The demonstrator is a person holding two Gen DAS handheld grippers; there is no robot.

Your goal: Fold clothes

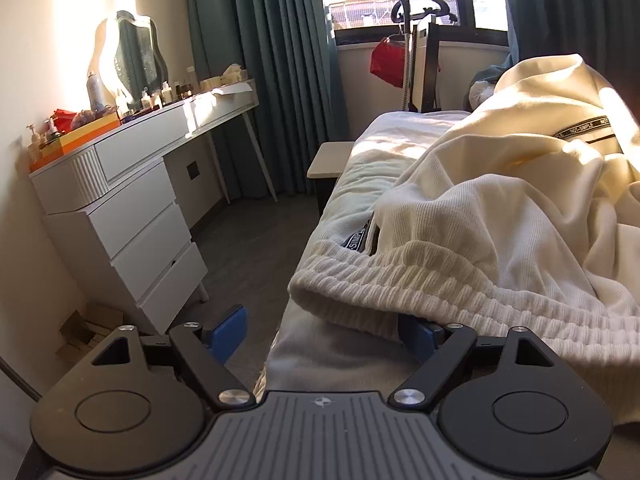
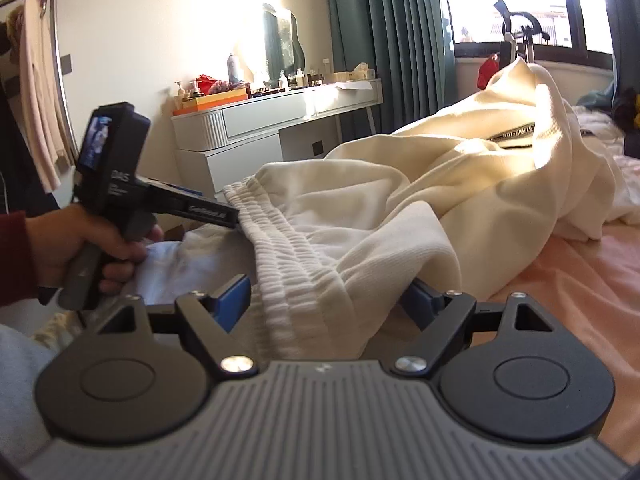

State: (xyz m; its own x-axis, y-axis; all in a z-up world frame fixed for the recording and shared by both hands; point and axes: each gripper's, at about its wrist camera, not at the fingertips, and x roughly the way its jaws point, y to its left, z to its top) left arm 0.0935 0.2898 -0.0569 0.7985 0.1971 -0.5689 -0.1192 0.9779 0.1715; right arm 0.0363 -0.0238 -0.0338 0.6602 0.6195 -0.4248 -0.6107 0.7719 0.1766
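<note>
Bedroom, bed (image 2: 580, 280) by the window. Cream trousers (image 1: 500, 220) lie crumpled on the bed, elastic waistband (image 1: 400, 280) at the near edge. Left gripper (image 1: 324, 332): fingers spread, released; one finger sits under the waistband, the other hangs off the bed edge. Right gripper (image 2: 326, 300): fingers spread either side of the waistband, not clenched. My read: pinch only the waistband, both layers, each gripper well apart along it, then pull taut and flat before any fold.
</note>
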